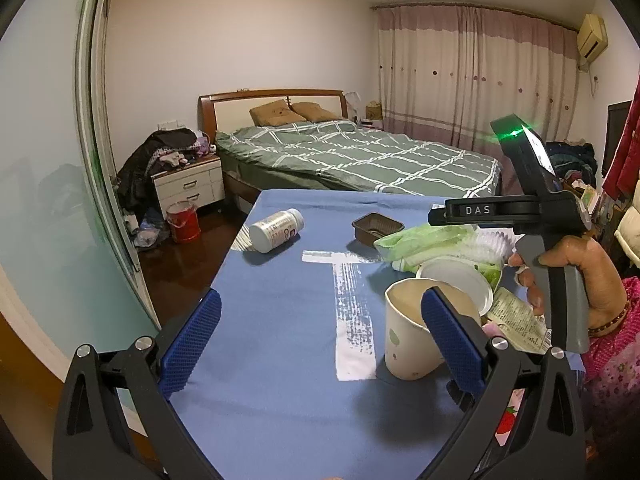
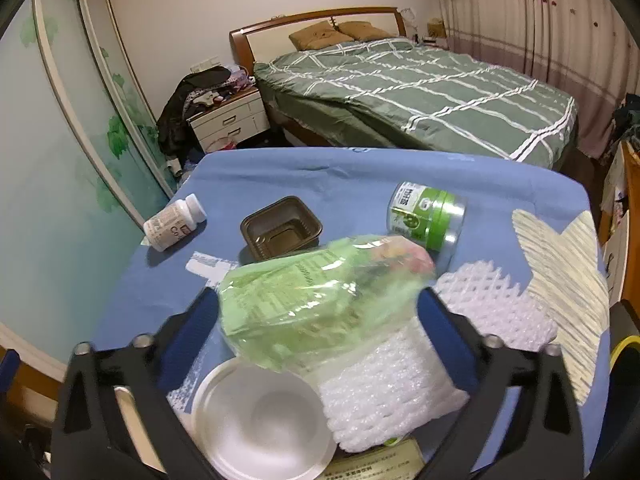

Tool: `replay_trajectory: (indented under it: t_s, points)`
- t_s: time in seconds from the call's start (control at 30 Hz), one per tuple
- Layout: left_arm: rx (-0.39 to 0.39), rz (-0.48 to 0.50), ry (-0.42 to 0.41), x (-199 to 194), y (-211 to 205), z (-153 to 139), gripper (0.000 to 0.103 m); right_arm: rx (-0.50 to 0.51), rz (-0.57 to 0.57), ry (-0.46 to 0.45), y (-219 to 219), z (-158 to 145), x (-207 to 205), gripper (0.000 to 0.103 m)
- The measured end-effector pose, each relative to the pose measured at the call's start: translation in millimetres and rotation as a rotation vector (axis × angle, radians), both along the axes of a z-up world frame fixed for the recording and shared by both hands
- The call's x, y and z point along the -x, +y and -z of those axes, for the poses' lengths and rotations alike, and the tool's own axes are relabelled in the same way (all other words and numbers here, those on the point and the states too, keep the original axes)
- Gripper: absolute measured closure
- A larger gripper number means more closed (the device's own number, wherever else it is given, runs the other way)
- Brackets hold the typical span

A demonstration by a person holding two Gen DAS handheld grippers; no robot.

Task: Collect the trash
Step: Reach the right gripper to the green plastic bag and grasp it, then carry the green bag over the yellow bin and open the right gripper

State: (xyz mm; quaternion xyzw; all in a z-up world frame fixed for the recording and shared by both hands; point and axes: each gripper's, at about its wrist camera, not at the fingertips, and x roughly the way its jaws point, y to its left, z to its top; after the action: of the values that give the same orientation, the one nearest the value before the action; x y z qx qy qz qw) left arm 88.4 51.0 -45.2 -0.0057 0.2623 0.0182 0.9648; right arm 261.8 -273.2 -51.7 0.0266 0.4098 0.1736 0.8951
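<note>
Table (image 1: 280,360), blue cloth, is filling the lower half of both views; the trash is clustering at right centre of the left wrist view.

Green plastic bag (image 2: 320,300) is sitting dead centre in the right wrist view, between the fingers of my right hand-held gripper (image 2: 320,320), long axis running lower left to upper right. Jaws look spread around it; I can't tell whether the pads are gripping it. White foam netting (image 2: 396,392) and a white lid (image 2: 260,424) are lying just under it.

Paper cup (image 1: 412,332) is standing upright, touching the right finger of my left hand-held gripper (image 1: 320,340), which is released, jaws wide.

Right hand is nearer the bag, so I'm judging it takes that one. Right hand (image 1: 580,280) is wrapping the grip, tool level over the pile.

Bottle (image 1: 276,230) and brown tray (image 1: 378,226) are lying further back.
</note>
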Motion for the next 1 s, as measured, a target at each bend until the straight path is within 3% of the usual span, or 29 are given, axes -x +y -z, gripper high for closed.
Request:
replay_trajectory:
  t_s: [0.07,0.17,0.23,0.37,0.63,0.8,1.0]
  points:
    - [0.004,0.001,0.004,-1,1,2,0.004,-0.017,-0.011,0.026,-1,3,-2,0.047]
    - [0.007,0.0,0.009,-1,0,3,0.004,-0.035,-0.028,0.028,-3,4,-1,0.061]
    - [0.009,0.0,0.01,-2,0,4,0.004,-0.053,-0.031,0.015,-5,2,2,0.09]
    - [0.004,0.005,0.006,-1,-1,3,0.004,-0.096,-0.032,-0.021,-12,-10,10,0.098]
    - [0.003,0.027,-0.003,2,-7,2,0.004,-0.147,0.038,-0.16,-60,-54,47,0.098]
    - [0.002,0.062,-0.004,4,-17,1,0.004,-0.14,0.182,-0.239,-128,-69,80,0.098]
    - [-0.004,0.124,-0.003,8,-39,2,0.004,-0.088,0.463,-0.269,-239,-55,122,0.098]
